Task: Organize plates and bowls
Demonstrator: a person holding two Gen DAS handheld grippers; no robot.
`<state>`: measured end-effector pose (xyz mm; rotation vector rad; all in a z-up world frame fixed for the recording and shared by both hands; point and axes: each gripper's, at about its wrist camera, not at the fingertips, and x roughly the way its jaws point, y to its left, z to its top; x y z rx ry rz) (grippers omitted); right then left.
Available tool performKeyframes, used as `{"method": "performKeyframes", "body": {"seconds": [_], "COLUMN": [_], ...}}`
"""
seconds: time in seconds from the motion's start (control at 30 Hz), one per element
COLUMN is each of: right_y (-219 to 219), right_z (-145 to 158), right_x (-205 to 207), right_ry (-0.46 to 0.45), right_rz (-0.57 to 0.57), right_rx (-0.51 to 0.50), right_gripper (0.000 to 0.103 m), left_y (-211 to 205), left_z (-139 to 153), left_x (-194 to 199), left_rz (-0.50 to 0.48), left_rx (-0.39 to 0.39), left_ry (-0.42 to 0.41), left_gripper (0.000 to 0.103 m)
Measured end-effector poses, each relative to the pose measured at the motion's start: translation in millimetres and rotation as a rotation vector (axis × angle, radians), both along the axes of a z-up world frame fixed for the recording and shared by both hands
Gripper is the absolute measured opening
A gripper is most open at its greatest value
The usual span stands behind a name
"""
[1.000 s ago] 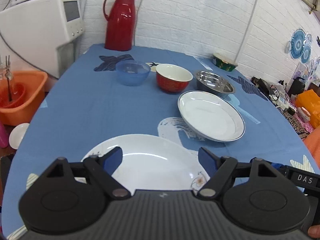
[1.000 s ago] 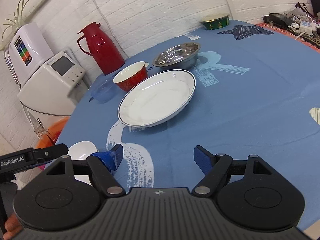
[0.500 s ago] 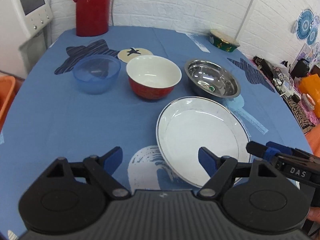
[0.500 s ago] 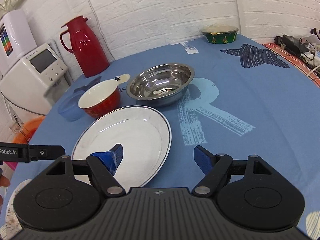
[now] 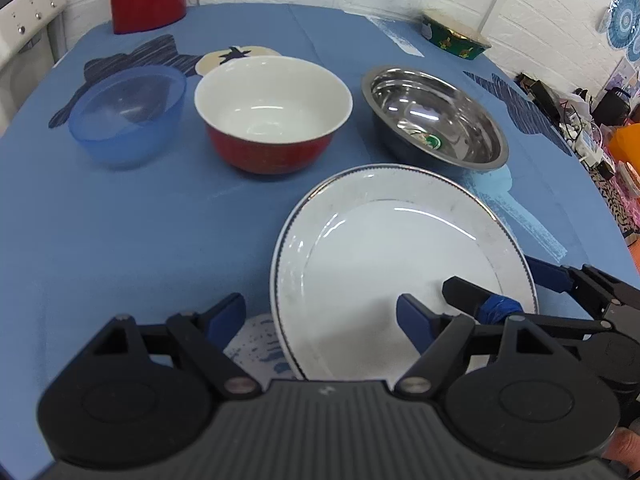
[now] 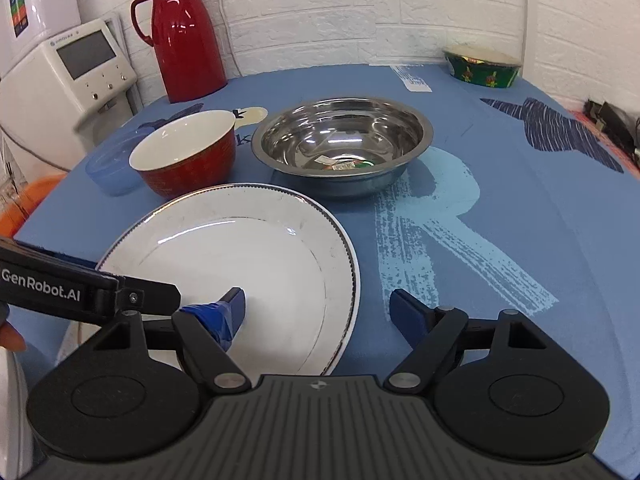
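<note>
I've brought both spread, empty tongs, left (image 5: 320, 318) and right (image 6: 316, 306), over the silver-rimmed white plate (image 5: 400, 248); pickup comes next.

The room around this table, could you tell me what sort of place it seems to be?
Probably a home kitchen or dining corner: a table under a blue patterned cloth set with bowls and a plate, a red thermos jug against a white brick wall, and a countertop water dispenser beside it.
</note>
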<state>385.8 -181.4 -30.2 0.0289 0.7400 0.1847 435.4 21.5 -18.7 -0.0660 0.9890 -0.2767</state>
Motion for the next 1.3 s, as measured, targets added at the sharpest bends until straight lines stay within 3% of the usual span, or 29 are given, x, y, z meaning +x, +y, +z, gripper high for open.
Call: {"method": "performKeyframes", "body": {"seconds": [0.53,0.73,0.9,0.97,1.0,1.07,1.23,1.3], "right_y": [1,-4,-4,-1,0,4,1,4], "right_z": [-6,-7,-9,-9,-9,-7,-1,2], "right_x": [-4,-8,-11,-13,-14,-15,-22,-28], "right_ry": [-0.065,-0.087,-0.122,-0.133,-0.132,-0.122,-0.064,-0.052], "right_rz": [-0.024,0.013,0.039,0.047,0.053,0.052,0.016,0.016], "right_rx": [-0.015,-0.008,0.0,0.005,0.01,0.011,0.097,0.103], "right_gripper": [0.069,0.069,0.059,0.048,0.045,0.041,0.041,0.041], "left_y": [-1,-7,-8,-10,-11,-15,-10,-10], "left_z": [-3,-4,-5,-5,-5,-2,1,4], "left_x": [-1,-1,-3,-4,-5,-9,-10,-16], "left_rz": [0.014,0.005,0.018,0.016,0.011,-0.017,0.02,0.018], "left_rx": [0.033,0.089,0.085,0.093,0.097,0.089,0.052,0.063], "left_ry": [-0.034,-0.036,-0.054,-0.067,-0.073,-0.092,-0.067,-0.08], "left_gripper": [0.079,0.08,0.08,0.079,0.077,0.057,0.044,0.044]}}
